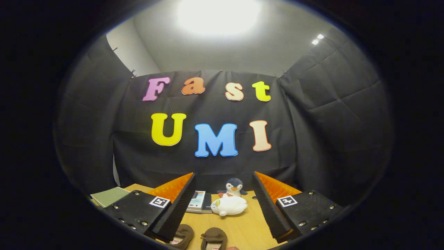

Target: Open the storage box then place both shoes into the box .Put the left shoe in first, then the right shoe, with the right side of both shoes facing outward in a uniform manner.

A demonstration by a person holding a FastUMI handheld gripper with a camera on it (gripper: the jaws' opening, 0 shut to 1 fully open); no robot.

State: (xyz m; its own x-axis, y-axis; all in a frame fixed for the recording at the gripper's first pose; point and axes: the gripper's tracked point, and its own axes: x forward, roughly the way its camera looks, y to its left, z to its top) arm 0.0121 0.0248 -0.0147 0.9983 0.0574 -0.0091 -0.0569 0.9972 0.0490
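Worktop (242, 227) of pale wood, set against black cloth walls (340, 139) that wrap the booth on three sides. Above the cloth, a plain light ceiling with one large bright lamp (218, 14) and two small spot lights (317, 39) off to one side.

Gripper (222, 208) held above the near edge, its fingers (175, 208) spread wide apart with nothing between them but open air. Two brown shoes (214, 238) side by side on the wood, just below and between the fingers, only their tops showing. The left one (182, 234) is partly tucked under a finger.

Beyond the fingers: a white plush toy (229, 205) lying on the worktop, a small penguin plush (234, 187) upright just behind it near the back cloth. A book (197, 202) beside the white toy. A green notebook (109, 196) farther off at the worktop's corner.
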